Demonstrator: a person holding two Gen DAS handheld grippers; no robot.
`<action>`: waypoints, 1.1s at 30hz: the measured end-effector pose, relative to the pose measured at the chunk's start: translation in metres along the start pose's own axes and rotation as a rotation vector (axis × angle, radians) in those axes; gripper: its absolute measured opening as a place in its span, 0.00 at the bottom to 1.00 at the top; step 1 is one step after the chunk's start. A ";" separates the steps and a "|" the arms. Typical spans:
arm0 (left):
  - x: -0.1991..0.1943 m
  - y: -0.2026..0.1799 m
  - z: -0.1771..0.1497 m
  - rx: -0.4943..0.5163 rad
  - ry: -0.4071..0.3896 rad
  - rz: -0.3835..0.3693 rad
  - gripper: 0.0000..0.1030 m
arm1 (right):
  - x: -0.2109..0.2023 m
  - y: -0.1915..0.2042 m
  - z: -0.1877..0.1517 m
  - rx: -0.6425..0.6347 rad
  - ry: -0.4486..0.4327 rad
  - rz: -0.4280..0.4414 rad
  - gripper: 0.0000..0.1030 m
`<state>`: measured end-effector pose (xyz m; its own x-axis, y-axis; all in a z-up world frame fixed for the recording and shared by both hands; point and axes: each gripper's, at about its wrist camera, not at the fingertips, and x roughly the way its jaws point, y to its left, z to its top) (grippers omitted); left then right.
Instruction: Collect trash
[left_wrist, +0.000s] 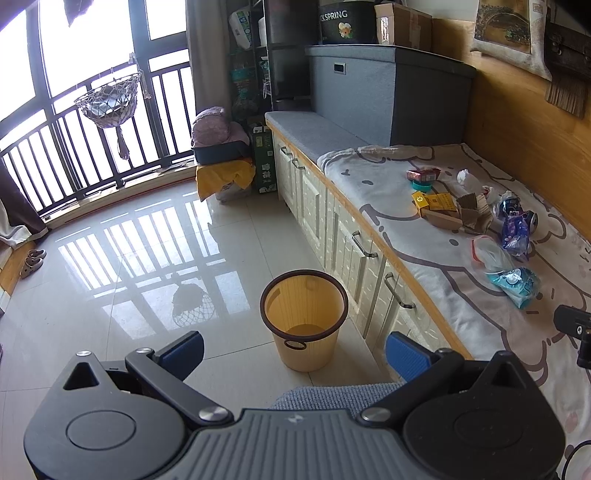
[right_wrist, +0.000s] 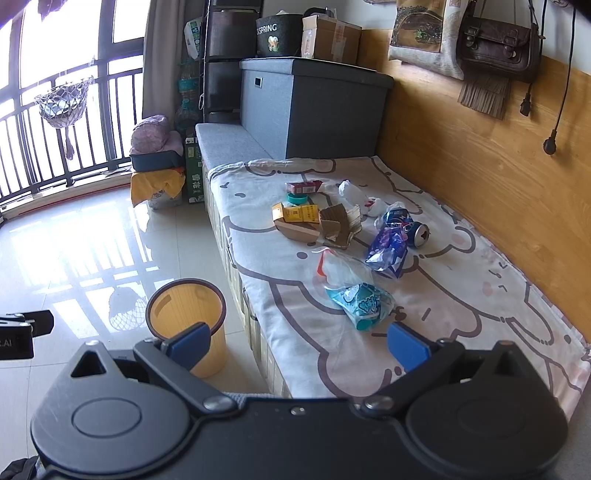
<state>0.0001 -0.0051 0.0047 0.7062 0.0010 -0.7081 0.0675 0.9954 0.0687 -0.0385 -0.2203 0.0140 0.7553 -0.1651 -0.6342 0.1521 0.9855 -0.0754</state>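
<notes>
Trash sits in a loose cluster on the cartoon-print blanket covering the bench, toward its far half and nearer the wooden wall than the front edge. Nearest is a teal snack wrapper with print too small to read, touching a clear plastic bag with a red strip. Beyond them lie a blue-and-purple packet, a dented blue can on its side, torn corrugated cardboard, a yellow carton, a teal lid, a red box and crumpled white plastic; their labels are unreadable. The yellow wastebasket with a dark rim stands on the tiled floor just beside the bench's cabinet front, and I see nothing inside it. Wide clear floor runs left to the railed window. The left gripper hangs above the basket, fingers spread wide and holding nothing. The right gripper hovers over the bench's front edge, likewise spread and empty. On the grey storage box at the bench's far end, a dark tub reads "SPRING" beside a cardboard box.
</notes>
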 end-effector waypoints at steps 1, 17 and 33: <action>0.000 0.000 0.000 0.000 0.000 0.000 1.00 | 0.000 -0.001 0.001 0.000 0.001 -0.001 1.00; 0.000 0.001 -0.001 -0.001 -0.002 0.001 1.00 | -0.002 -0.003 -0.001 -0.005 0.001 -0.007 1.00; -0.005 -0.001 0.001 0.001 -0.004 0.001 1.00 | -0.003 -0.003 0.000 -0.005 0.002 -0.010 1.00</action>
<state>-0.0024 -0.0060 0.0088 0.7093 0.0015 -0.7049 0.0678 0.9952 0.0703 -0.0409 -0.2225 0.0163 0.7527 -0.1753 -0.6346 0.1565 0.9839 -0.0861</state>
